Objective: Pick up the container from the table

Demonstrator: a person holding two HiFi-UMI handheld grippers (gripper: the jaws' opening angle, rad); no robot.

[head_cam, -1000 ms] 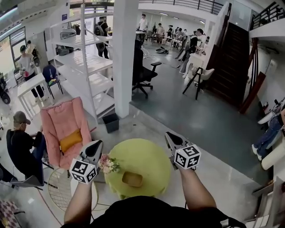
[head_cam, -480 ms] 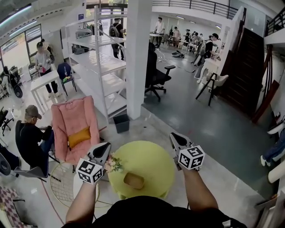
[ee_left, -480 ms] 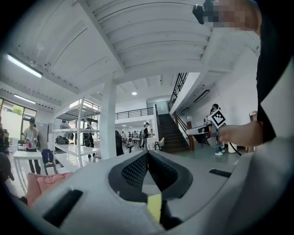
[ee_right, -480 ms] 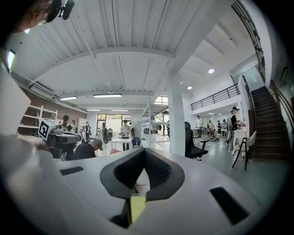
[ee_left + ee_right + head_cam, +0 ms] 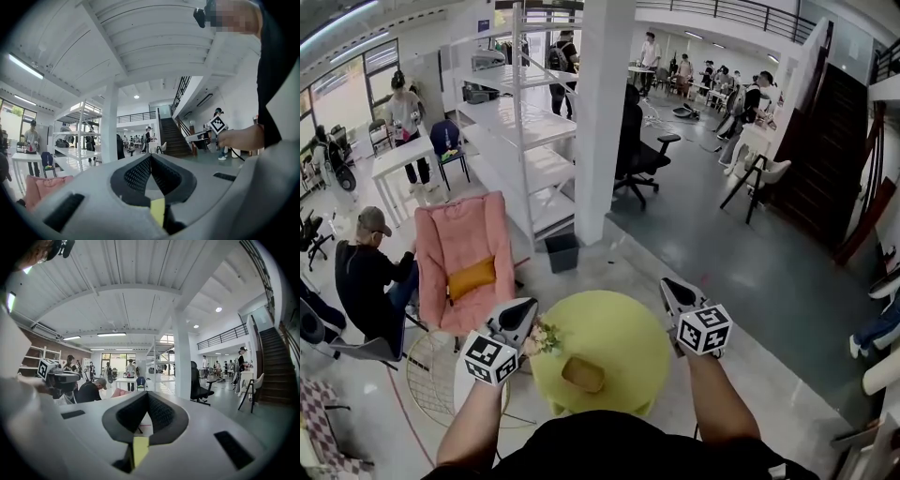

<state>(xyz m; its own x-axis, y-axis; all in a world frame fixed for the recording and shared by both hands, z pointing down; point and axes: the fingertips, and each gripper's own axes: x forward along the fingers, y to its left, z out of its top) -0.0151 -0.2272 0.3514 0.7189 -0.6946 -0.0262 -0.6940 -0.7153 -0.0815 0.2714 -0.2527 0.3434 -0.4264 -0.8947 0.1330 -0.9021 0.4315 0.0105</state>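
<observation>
**tinker_jo:** ok so where's the container [image 5: 581,374] sitting?

**benchrat:** on the round yellow-green bench [image 5: 623,328]. It's a shallow tan dish, open side up, close to the edge nearest the person and a bit left of centre. Nothing is touching it.

**tinker_jo:** and the claws?

**benchrat:** left claw [image 5: 526,305] hangs over the bench's left edge, right claw [image 5: 668,284] is at the right edge. The container is between the two but nearer the person's body, well clear of both. Each claw's own camera shows the jaws pressed together at the tips with nothing in them, so both are closed and empty. They point out roughly level, not down at the dish.

**tinker_jo:** anything else on the bench?

**benchrat:** just a little bunch of pinkish flowers [image 5: 542,338] at the left rim, right beside the left claw.

**tinker_jo:** and around it?

**benchrat:** a pink armchair [image 5: 455,248] with an orange cushion [image 5: 472,278] off to the left, and a seated person [image 5: 367,286] in dark clothes and a cap past that. Beyond the bench there's a black bin [image 5: 562,253] at the foot of a white pillar [image 5: 606,122], white shelving [image 5: 520,141] to the pillar's left and a black office chair [image 5: 639,155] to its right.
</observation>
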